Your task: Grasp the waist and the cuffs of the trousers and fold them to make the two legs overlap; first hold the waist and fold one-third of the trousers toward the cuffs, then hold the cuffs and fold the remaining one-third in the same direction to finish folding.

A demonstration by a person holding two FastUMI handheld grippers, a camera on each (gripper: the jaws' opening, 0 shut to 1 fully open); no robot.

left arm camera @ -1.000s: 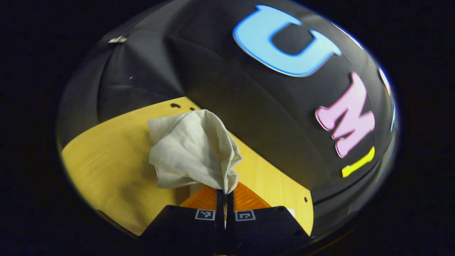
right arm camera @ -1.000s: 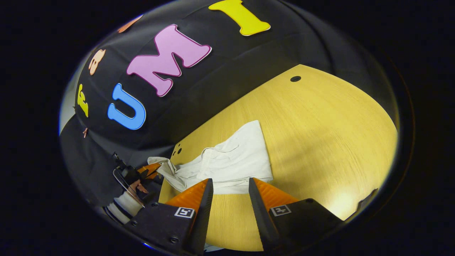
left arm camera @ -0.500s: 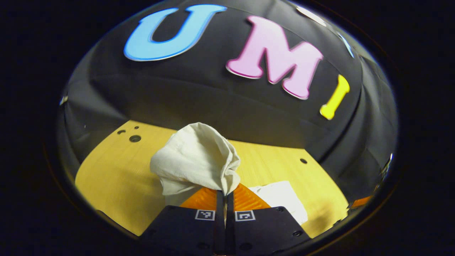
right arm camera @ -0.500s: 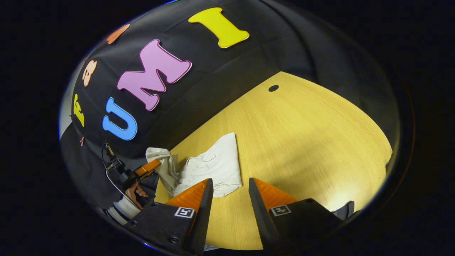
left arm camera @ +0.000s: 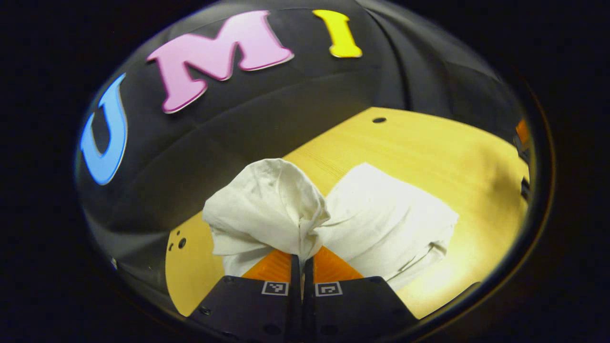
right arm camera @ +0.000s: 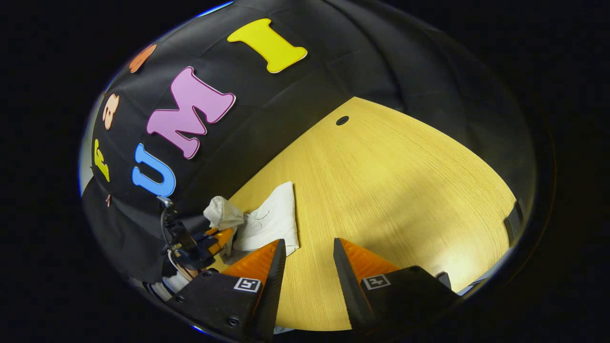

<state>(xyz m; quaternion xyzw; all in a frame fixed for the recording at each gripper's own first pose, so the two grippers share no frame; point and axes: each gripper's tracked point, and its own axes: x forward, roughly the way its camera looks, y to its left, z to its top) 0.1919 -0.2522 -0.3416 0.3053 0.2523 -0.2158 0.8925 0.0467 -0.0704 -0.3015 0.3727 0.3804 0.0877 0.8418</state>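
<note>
Left gripper [left arm camera: 301, 259] clenched on bunched white trousers [left arm camera: 381, 214] end, rest lying on wooden table [left arm camera: 429, 147]; right gripper [right arm camera: 310, 250] spread apart, just beside trousers.

the trousers [left arm camera: 381, 214] are partly hidden behind their own lifted bunch; waist or cuffs cannot be told.

Trousers on the counter, one end lifted in the left claw

In the left gripper view the left claw [left arm camera: 301, 259] pinches a bunched end of the trousers [left arm camera: 381, 219] above the counter [left arm camera: 429, 147]; the rest lies folded to its right. The right claw [right arm camera: 310, 257] hangs apart over bare counter, trousers to its left.
</note>
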